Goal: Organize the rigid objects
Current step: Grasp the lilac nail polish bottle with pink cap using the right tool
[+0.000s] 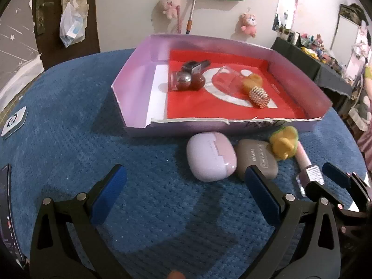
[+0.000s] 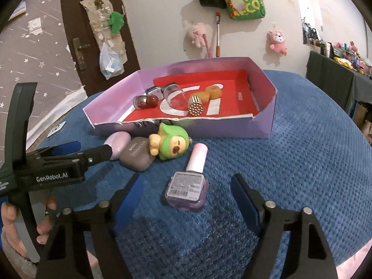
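A lilac box (image 1: 137,86) (image 2: 265,125) with a red floor holds a clear cup (image 1: 226,79), a gold ridged piece (image 1: 259,96), round balls (image 1: 184,81) and a yellow ring (image 2: 214,91). In front of it on the blue cloth lie a lilac earbud case (image 1: 210,157) (image 2: 117,144), a taupe case (image 1: 257,158) (image 2: 138,157), a green-and-yellow toy figure (image 1: 283,145) (image 2: 169,145) and a nail polish bottle (image 2: 188,186) (image 1: 307,169). My left gripper (image 1: 183,186) is open and empty, just short of the two cases. My right gripper (image 2: 186,197) is open, its fingers either side of the bottle.
The blue knitted cloth (image 1: 69,116) covers the table. A white card (image 1: 14,122) lies at the far left and a phone (image 1: 5,209) at the left edge. A wall with hanging plush toys (image 1: 171,5) stands behind the box. A dark cluttered table (image 2: 337,74) is at right.
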The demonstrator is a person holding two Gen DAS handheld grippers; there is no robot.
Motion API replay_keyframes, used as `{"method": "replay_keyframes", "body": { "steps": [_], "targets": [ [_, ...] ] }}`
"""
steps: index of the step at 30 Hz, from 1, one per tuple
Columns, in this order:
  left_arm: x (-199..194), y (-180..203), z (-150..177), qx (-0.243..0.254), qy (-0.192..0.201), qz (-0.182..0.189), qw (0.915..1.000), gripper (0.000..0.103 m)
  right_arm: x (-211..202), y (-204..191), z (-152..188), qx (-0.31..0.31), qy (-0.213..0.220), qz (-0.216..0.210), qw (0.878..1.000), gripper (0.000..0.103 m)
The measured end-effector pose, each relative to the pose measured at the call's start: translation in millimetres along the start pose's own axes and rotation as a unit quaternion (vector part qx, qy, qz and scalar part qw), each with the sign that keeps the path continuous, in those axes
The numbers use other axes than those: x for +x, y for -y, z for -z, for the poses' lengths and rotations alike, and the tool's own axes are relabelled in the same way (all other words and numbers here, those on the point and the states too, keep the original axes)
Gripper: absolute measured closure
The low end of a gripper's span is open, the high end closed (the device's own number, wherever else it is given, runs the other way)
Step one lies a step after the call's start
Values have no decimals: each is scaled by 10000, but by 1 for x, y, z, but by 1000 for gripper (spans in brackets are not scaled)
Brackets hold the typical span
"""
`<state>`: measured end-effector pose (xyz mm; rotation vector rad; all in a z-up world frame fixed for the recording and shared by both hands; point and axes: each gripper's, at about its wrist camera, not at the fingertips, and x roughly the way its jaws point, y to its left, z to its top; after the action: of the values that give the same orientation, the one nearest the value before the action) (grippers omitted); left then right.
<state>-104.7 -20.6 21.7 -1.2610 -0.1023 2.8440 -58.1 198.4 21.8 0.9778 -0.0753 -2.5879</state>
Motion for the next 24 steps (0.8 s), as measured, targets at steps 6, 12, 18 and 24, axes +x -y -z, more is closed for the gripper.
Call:
{"method": "replay_keyframes", "body": {
  "steps": [6,12,18,24],
  "targets": [
    [7,-1,1,42,-70,-100,9999,0,8,1,10,139,99,153,9997,33],
    [13,-1,-1,22,-101,-131,9999,0,12,-5,11,-7,229,330,9992,36],
    [17,-4,-4,-165,-131,-27,9998,0,17,-15,18,-281,482,706,9959,42],
    [18,-3,-4,-320,-115,-137,9993,2,19,-17,18,-410,540,833,9942,55]
  ]
}}
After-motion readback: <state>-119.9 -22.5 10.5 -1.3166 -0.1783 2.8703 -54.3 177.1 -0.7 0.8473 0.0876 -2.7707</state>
